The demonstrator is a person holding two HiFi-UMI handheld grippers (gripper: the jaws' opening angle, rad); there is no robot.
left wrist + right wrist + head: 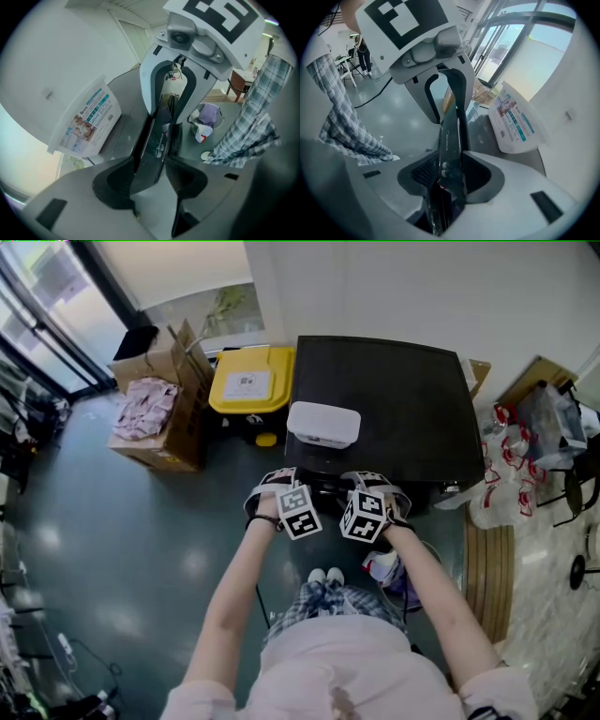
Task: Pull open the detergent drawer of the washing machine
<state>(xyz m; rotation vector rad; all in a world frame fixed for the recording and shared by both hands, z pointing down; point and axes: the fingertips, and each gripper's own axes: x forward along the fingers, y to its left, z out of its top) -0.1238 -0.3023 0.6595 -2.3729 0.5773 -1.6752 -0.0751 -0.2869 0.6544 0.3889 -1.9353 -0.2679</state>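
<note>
The washer filled the centre of the head view, its dark flat top running toward the upper right; its front edge lay just below frame centre. The person stood at the bottom centre, facing that edge, both forearms reaching up the frame. A cardboard box holding pink cloth sat on the floor at the upper left; a yellow bin stood between the box and the washer, touching neither so far as could be seen. A white pack lay on the washer top, near the front edge, left of its middle.

The left gripper and the right gripper sat side by side at the front edge, directly below the pack, both pointing steeply down; their marker cubes faced the head camera.

The drawer was at the washer's upper front, under the pack; only its glossy black front panel showed, as a thin slab with pale lettering. In the right gripper view the jaws stood at a middling gap, clamped on that panel, one pad on each face. In the left gripper view the jaws stood somewhat wider, also closed on the panel, which ran tilted between the pads. How far out the drawer stood could not be told.
</note>
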